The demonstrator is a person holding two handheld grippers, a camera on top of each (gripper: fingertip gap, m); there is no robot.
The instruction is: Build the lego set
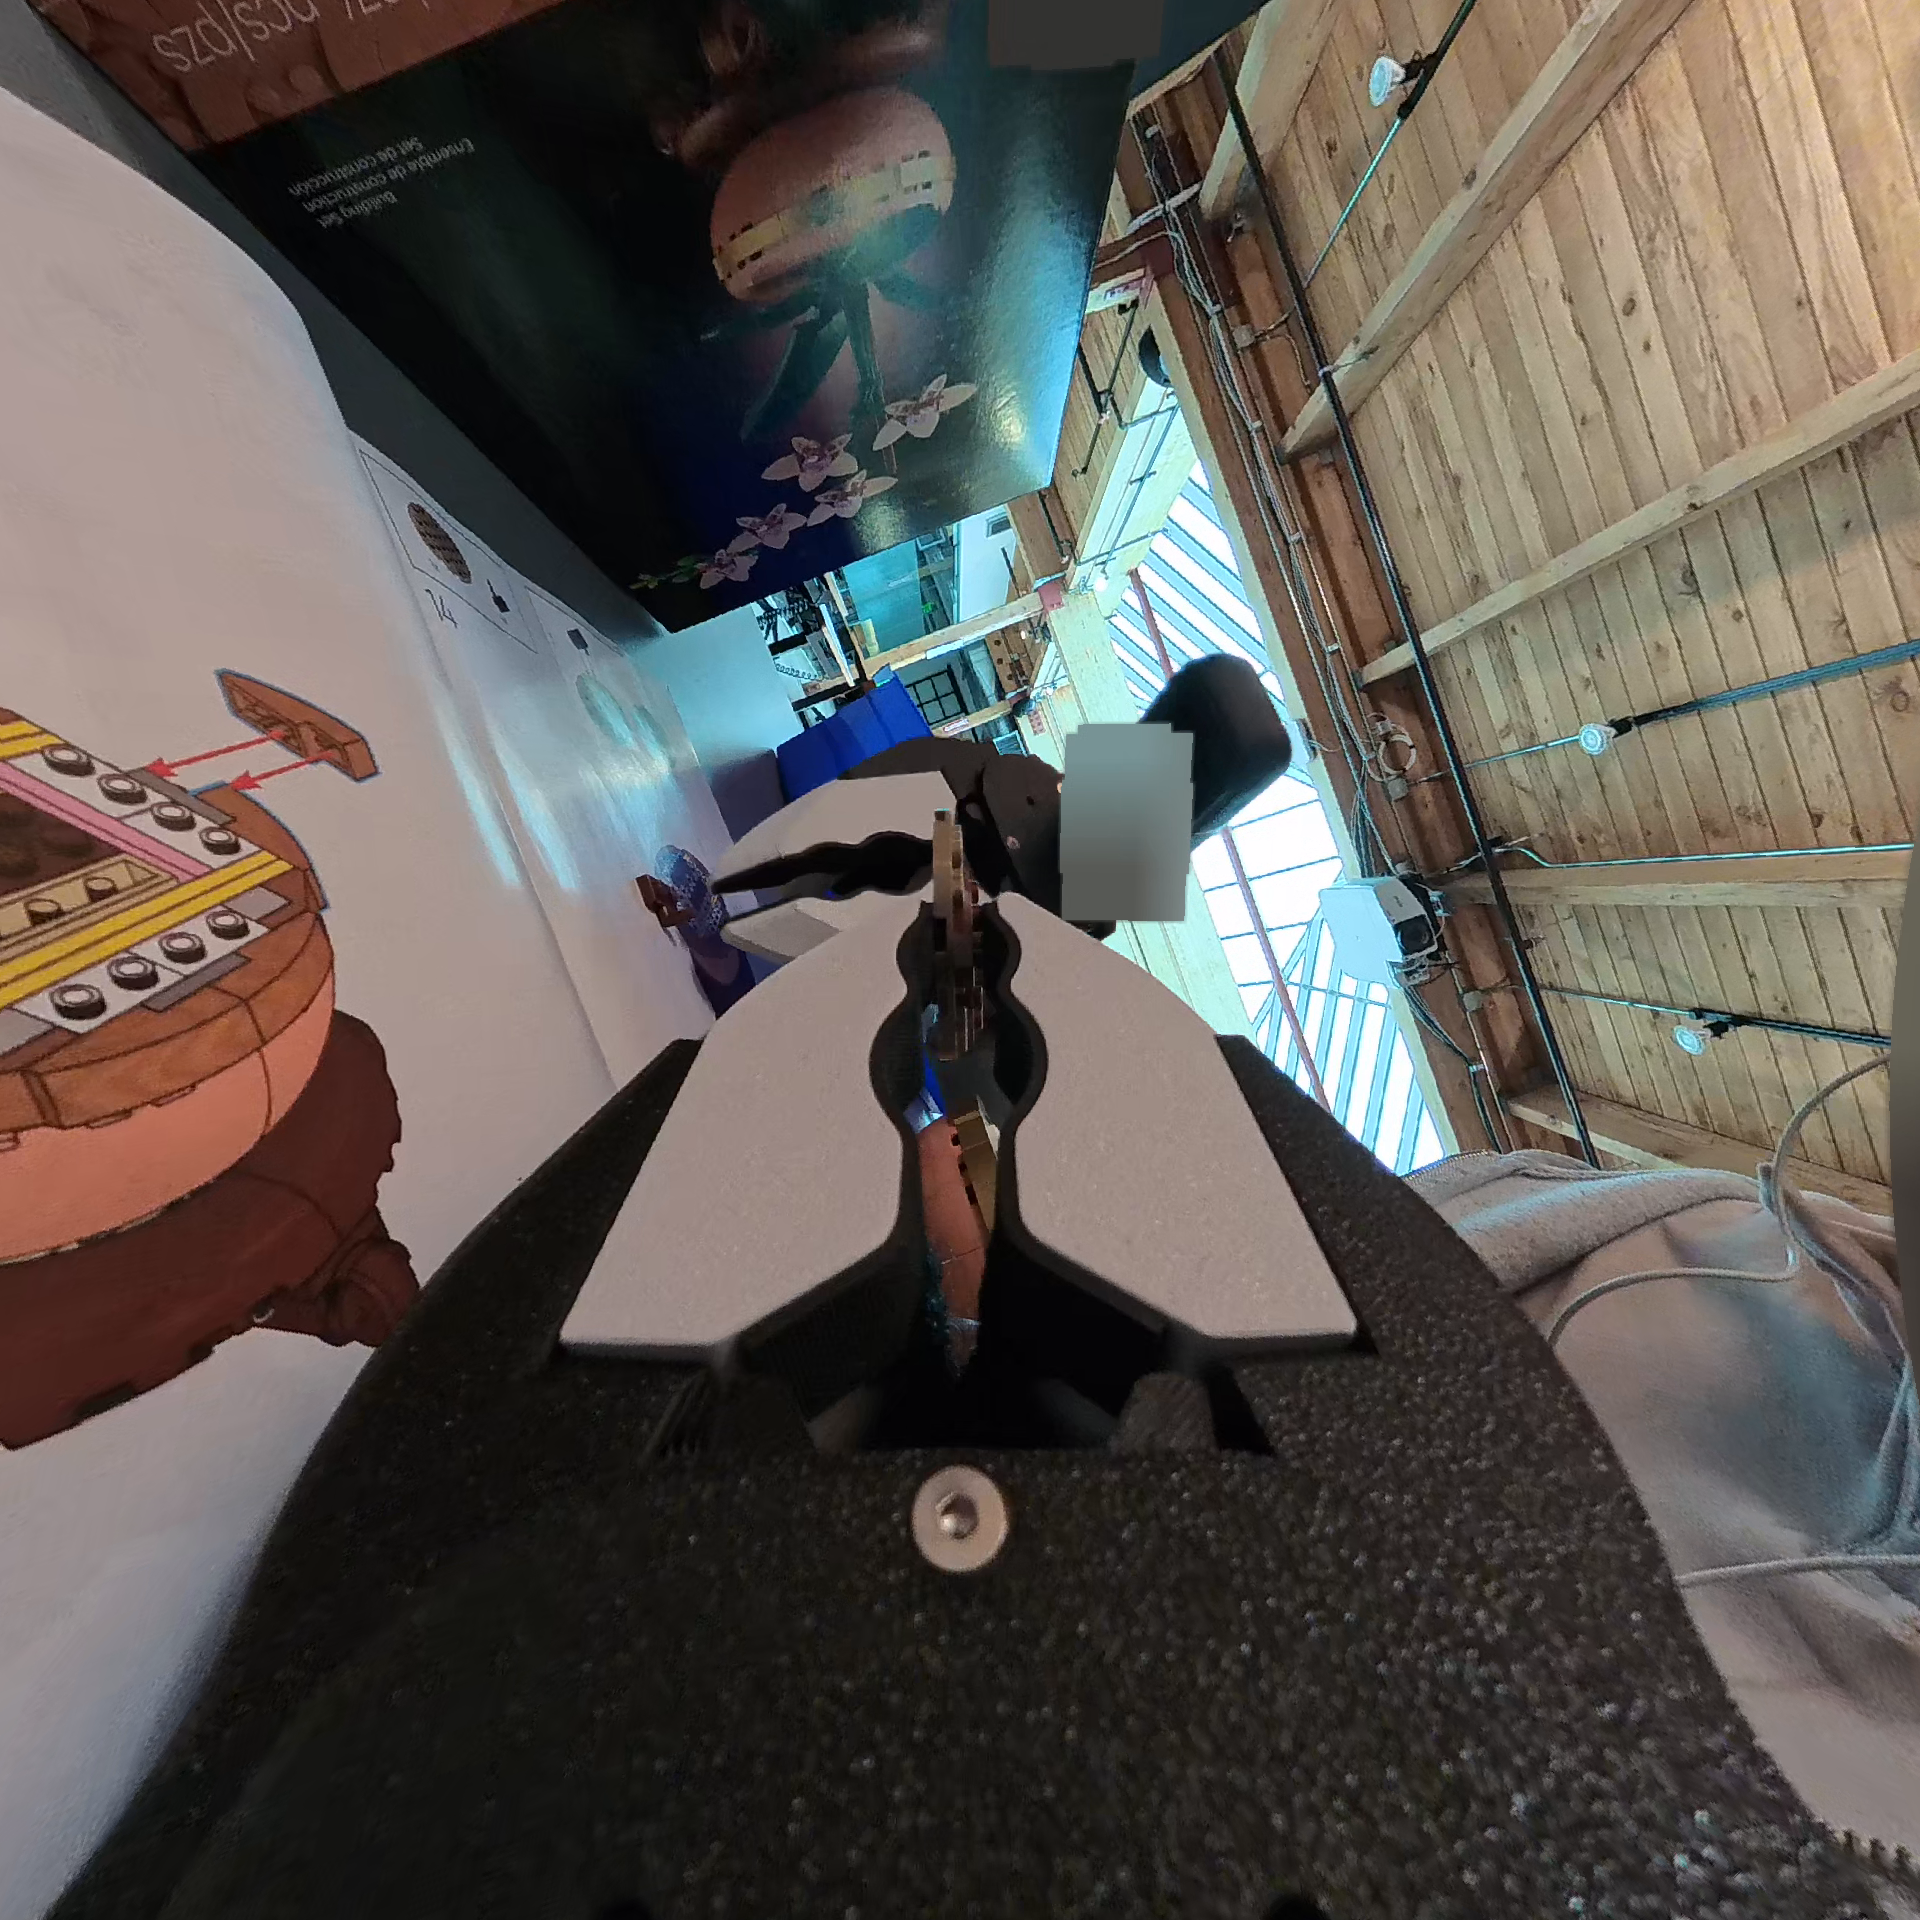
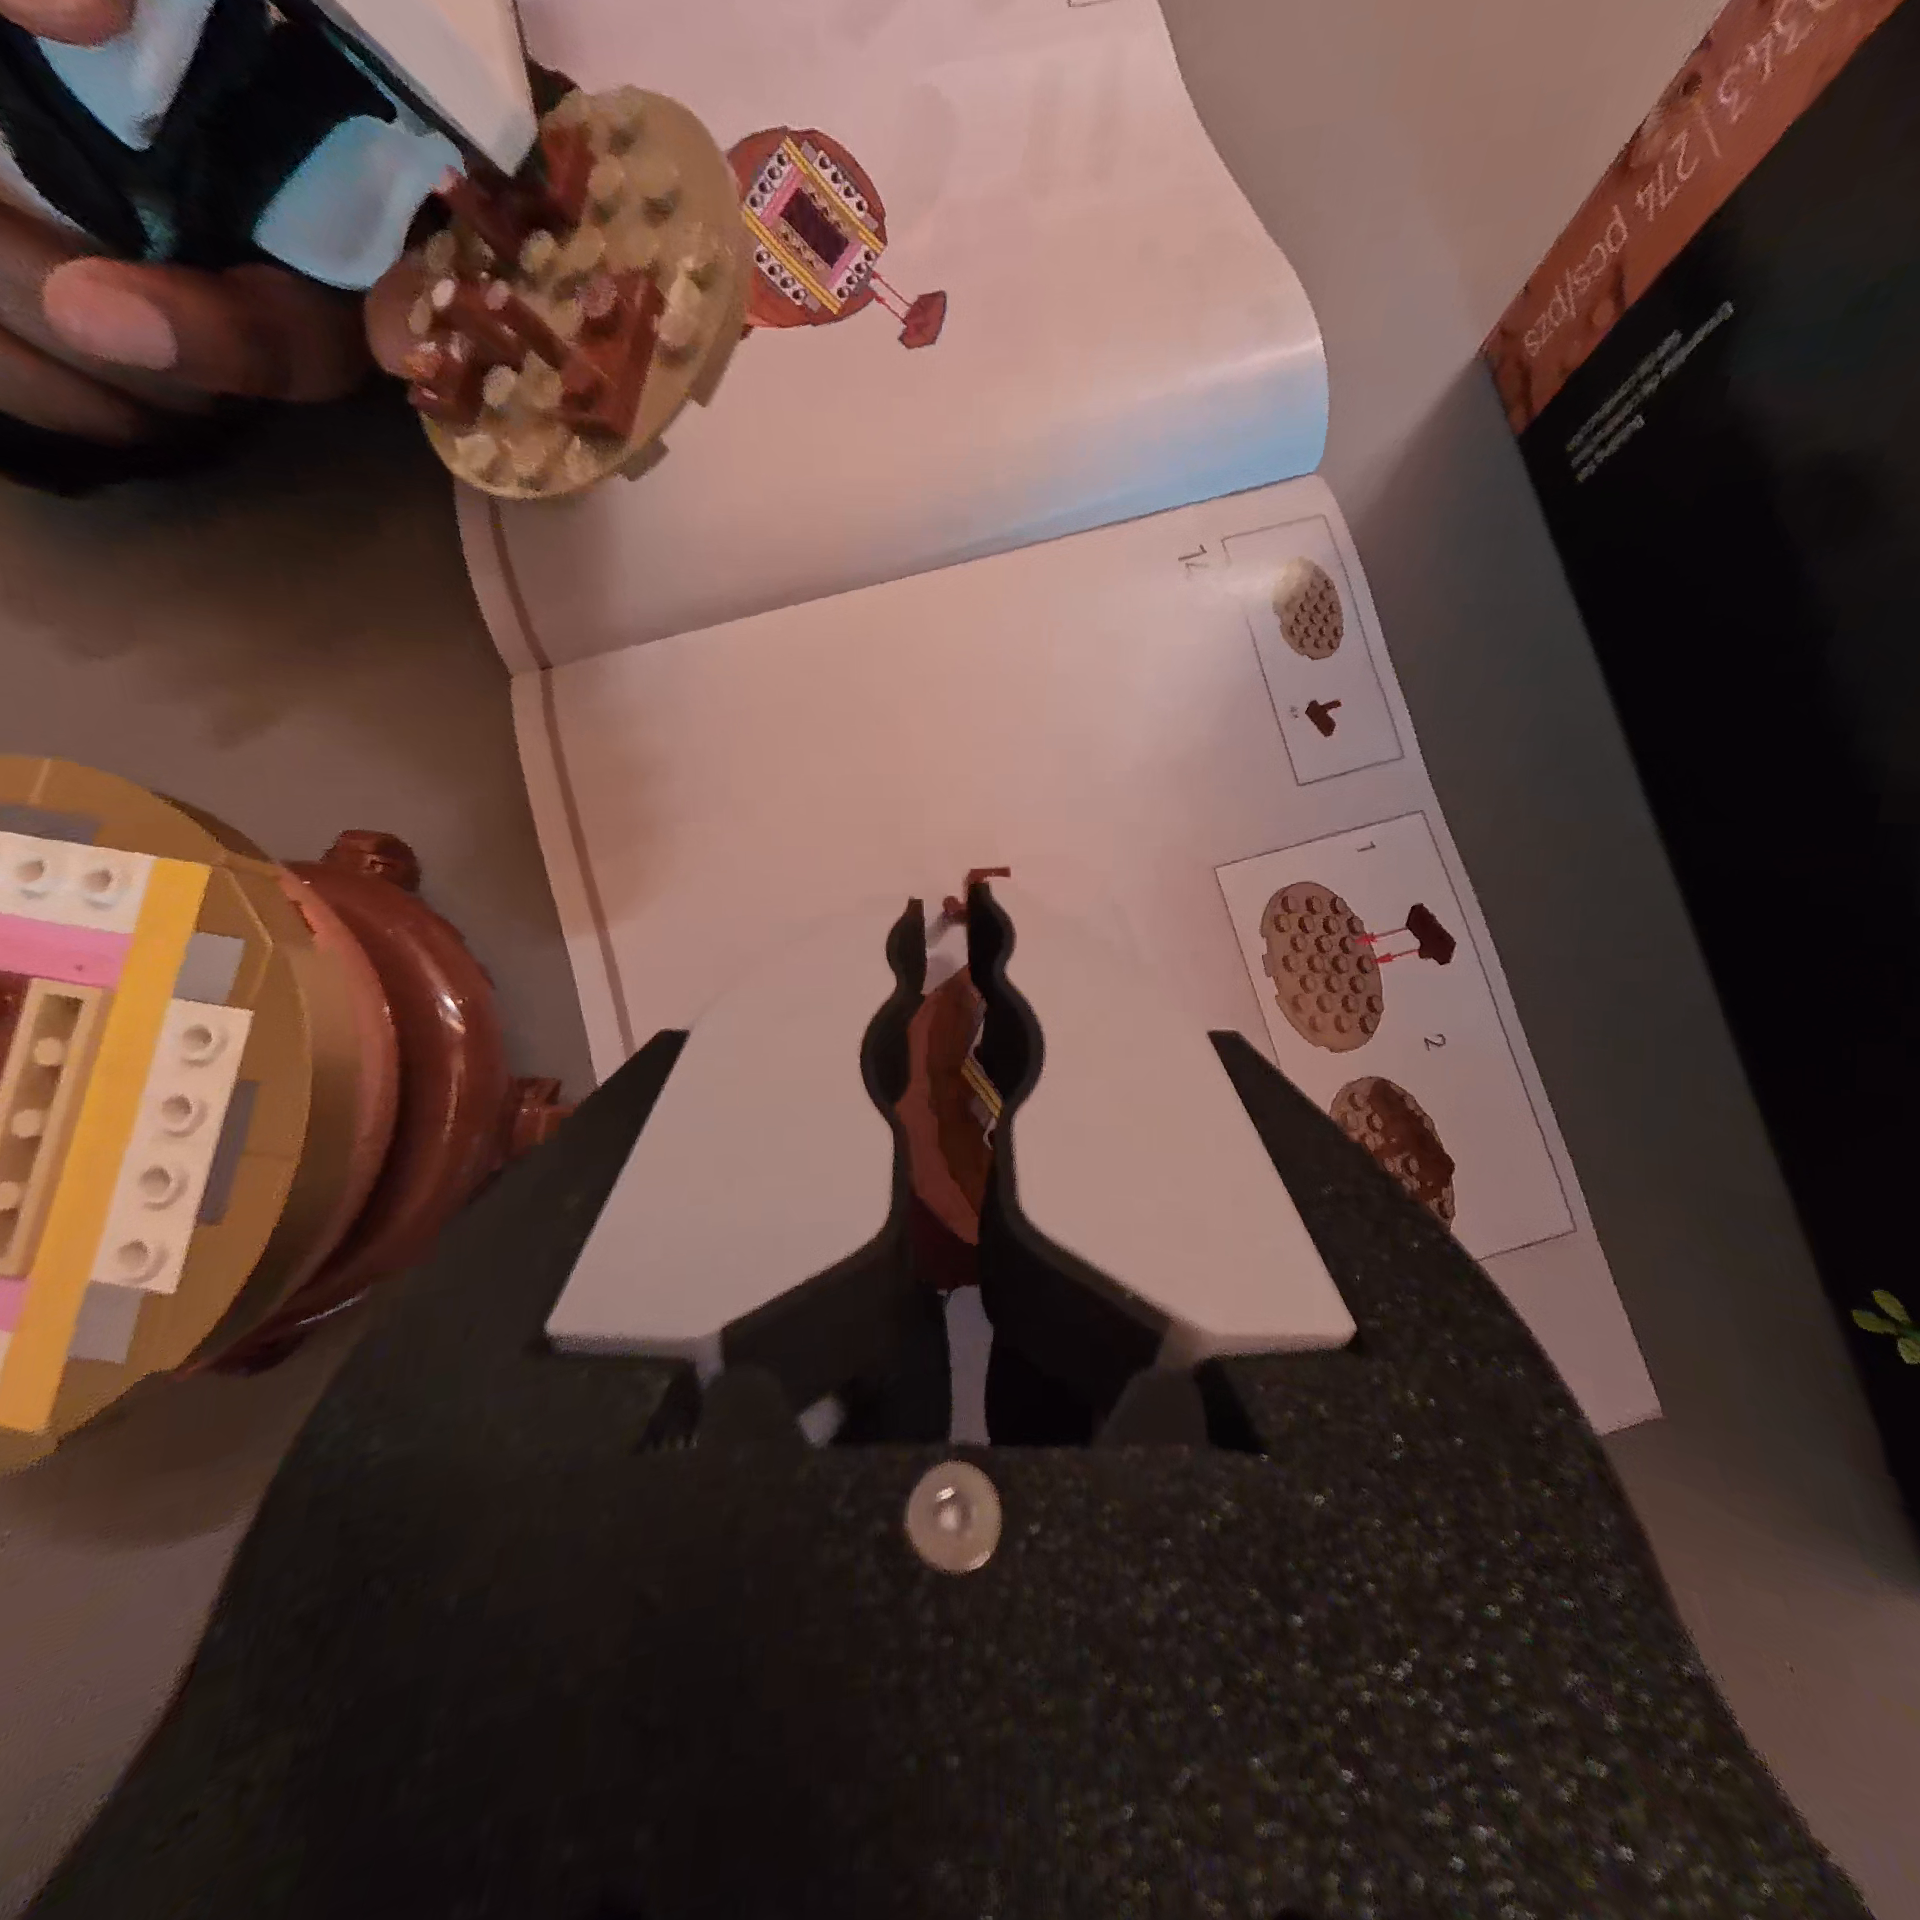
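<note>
L gripper (image 1: pixel 951 914) pinching tan disc (image 1: pixel 948 883) edge-on, R gripper (image 2: pixel 945 909) prob empty

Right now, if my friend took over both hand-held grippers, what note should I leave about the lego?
Left hand-held gripper: shut on the round tan plate, held up off the table. Several brown pieces already sit on its studs.
Right hand-held gripper: nearly closed over the open booklet, seemingly pinching a small brown piece at its tips.
Pot build: stands on the table, left of the booklet. Box: on the right.
Left to do: probably press the small brown piece onto the plate, then follow the booklet.
</note>
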